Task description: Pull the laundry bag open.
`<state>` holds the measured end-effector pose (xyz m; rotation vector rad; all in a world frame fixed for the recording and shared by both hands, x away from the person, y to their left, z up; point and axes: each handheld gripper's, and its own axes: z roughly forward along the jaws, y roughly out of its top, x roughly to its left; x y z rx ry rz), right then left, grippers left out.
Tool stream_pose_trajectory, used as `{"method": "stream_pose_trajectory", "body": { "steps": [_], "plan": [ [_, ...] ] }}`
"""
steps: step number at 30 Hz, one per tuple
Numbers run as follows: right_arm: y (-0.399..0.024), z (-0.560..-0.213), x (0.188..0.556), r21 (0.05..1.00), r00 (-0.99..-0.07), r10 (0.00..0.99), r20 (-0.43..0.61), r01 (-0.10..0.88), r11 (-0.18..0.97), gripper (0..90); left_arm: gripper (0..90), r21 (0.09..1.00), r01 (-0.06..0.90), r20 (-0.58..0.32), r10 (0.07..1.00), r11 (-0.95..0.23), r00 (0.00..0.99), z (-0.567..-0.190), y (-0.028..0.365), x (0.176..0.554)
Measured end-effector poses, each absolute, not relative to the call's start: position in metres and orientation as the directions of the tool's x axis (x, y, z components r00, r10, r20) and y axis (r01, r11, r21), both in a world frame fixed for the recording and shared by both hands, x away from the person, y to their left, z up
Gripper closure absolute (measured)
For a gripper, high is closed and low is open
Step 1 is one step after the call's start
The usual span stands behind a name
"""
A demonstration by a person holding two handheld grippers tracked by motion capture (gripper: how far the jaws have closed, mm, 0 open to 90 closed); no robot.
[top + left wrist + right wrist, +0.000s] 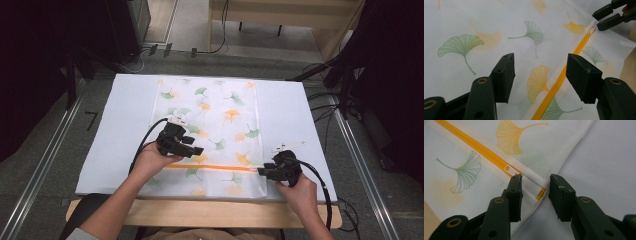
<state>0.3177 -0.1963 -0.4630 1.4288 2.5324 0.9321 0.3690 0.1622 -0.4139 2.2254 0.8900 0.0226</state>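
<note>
High view – leaf-print bag [215,117] on white mat [117,135], both grippers' fingers parted, nothing gripped.

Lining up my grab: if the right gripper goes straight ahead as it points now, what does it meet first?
Probably the zipper end at the bag's edge: it sits between the open jaws of the right gripper, with the pull tab just beyond. Depth is uncertain.

The counter [210,214] has a light wooden top, exposed along its near edge. A white sheet [120,130] covers it. On the sheet lies a ginkgo-leaf-printed cloth bag [215,120] (orange zipper [215,167] running crosswise).
</note>
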Motion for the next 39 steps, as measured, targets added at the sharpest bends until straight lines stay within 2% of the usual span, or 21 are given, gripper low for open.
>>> {"method": "stream_pose_trajectory", "body": {
  "steps": [8, 10, 14, 19, 24, 28, 33, 39],
  "plan": [
    [-0.192, -0.465, 0.315, 0.562, -0.561, 0.81, 0.173, 0.731, 0.387, 69.7, 40.1, 0.63, 0.593, -0.239, 0.601, -0.501, 0.762, -0.415, 0.161, 0.369],
    [-0.192, -0.465, 0.315, 0.566, -0.567, 0.807, 0.168, 0.725, 0.392, 72.7, 39.7, 0.626, 0.599, -0.248, 0.602, -0.498, 0.759, -0.415, 0.161, 0.369],
    [-0.191, -0.465, 0.316, 0.556, -0.574, 0.793, 0.205, 0.735, 0.389, 84.8, 39.6, 0.621, 0.613, -0.269, 0.602, -0.489, 0.752, -0.416, 0.158, 0.369],
    [-0.191, -0.461, 0.32, 0.538, -0.583, 0.781, 0.223, 0.742, 0.4, 85.1, 40.3, 0.636, 0.611, -0.299, 0.58, -0.47, 0.758, -0.416, 0.154, 0.368],
    [-0.193, -0.454, 0.32, 0.563, -0.588, 0.768, 0.254, 0.735, 0.377, 85.1, 37.1, 0.657, 0.601, -0.333, 0.54, -0.456, 0.773, -0.417, 0.148, 0.366],
    [-0.196, -0.445, 0.319, 0.59, -0.595, 0.754, 0.279, 0.725, 0.355, 85.0, 36.5, 0.682, 0.568, -0.293, 0.54, -0.461, 0.789, -0.417, 0.142, 0.359],
    [-0.198, -0.437, 0.318, 0.619, -0.607, 0.741, 0.287, 0.708, 0.341, 85.0, 51.9, 0.676, 0.563, -0.325, 0.493, -0.476, 0.807, -0.42, 0.133, 0.354],
    [-0.198, -0.433, 0.319, 0.628, -0.614, 0.731, 0.299, 0.703, 0.334, 84.9, 61.8, 0.693, 0.523, -0.324, 0.433, -0.497, 0.841, -0.424, 0.116, 0.346]
  ]
}}
